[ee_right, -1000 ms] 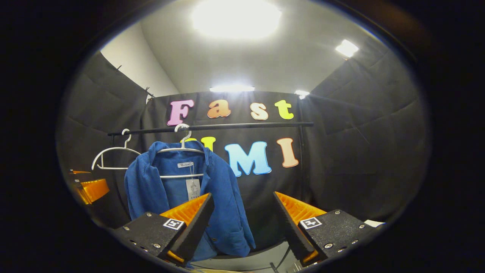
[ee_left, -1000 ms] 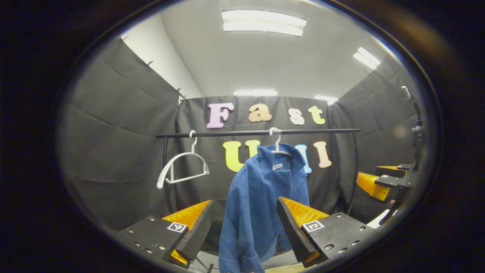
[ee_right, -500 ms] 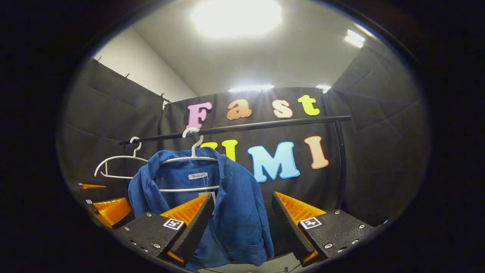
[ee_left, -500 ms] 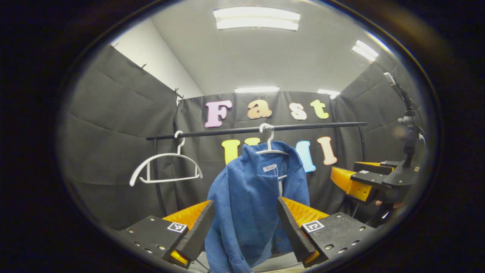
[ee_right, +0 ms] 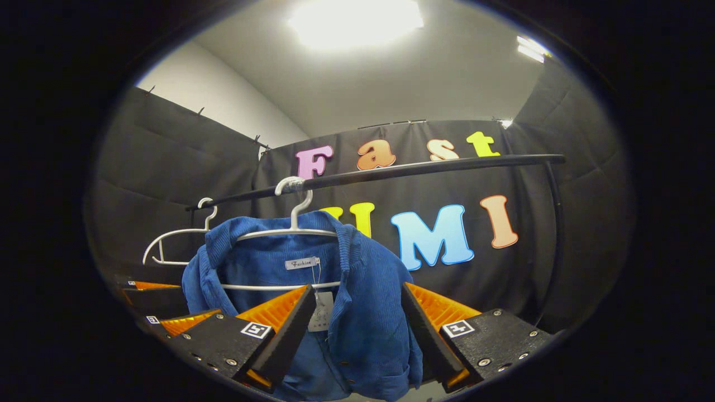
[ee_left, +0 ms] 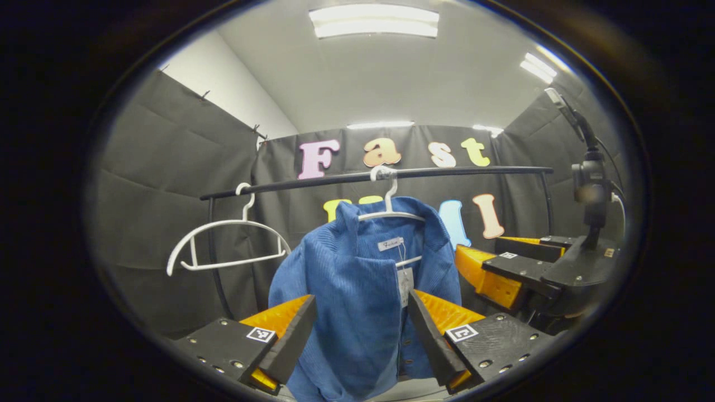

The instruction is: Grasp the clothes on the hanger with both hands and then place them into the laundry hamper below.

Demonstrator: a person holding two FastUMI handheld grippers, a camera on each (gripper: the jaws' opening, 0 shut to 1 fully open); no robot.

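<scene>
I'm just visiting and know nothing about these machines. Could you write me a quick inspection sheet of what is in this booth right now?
Surface: a pale strip of floor below the jacket's hem; too little to judge.
Job's things: blue corduroy jacket hanging on a white hanger from the black rail; a paper tag dangles inside the collar. Hamper: nothing seen.
Clutter: a second white hanger, bare, on the same rail.
Grippers: left tongs open, jacket framed between the orange fingers, not touching it as far as I can tell. Right tongs open, likewise; seen from the left gripper view beside the jacket.
Cables: a cable by the black stand.
Surroundings: black cloth walls, ceiling lights.
</scene>
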